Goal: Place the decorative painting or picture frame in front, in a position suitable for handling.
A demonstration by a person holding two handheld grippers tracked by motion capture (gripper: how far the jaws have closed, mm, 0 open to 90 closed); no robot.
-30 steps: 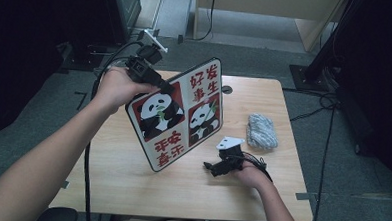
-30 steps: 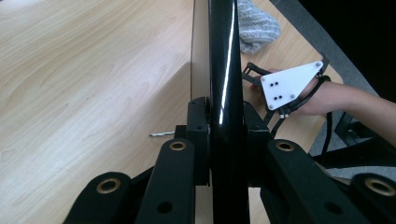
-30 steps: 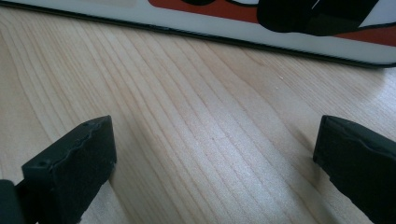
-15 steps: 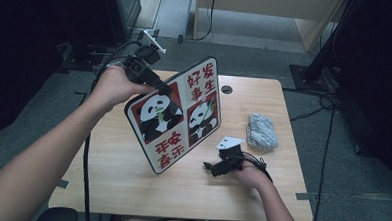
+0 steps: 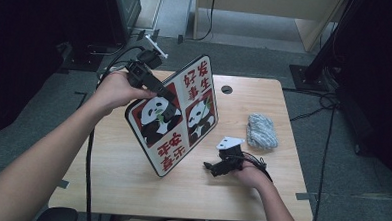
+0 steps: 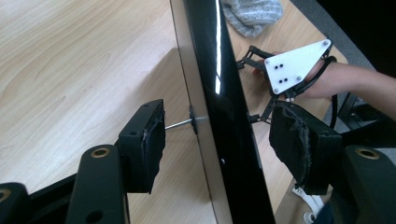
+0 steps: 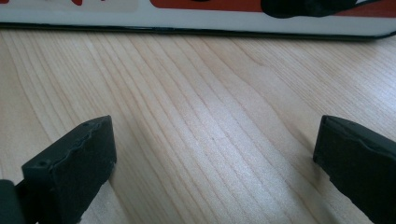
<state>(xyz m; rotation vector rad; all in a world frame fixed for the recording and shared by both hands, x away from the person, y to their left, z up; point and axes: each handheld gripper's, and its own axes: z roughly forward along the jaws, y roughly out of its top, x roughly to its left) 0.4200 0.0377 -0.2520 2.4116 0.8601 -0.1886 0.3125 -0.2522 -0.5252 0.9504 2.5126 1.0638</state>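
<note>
A pale wooden rectangular surface [image 5: 130,187] with a small round hole near its far edge stands on a grey floor [image 5: 355,197]. A flat square panel printed with two pandas and red characters [image 5: 176,114] rests on it by its lower edge, tilted up, just in front of the right tool [image 5: 212,167], which lies low on the surface. A crumpled grey knitted cloth [image 5: 261,131] lies beyond that tool, toward the right edge.
</note>
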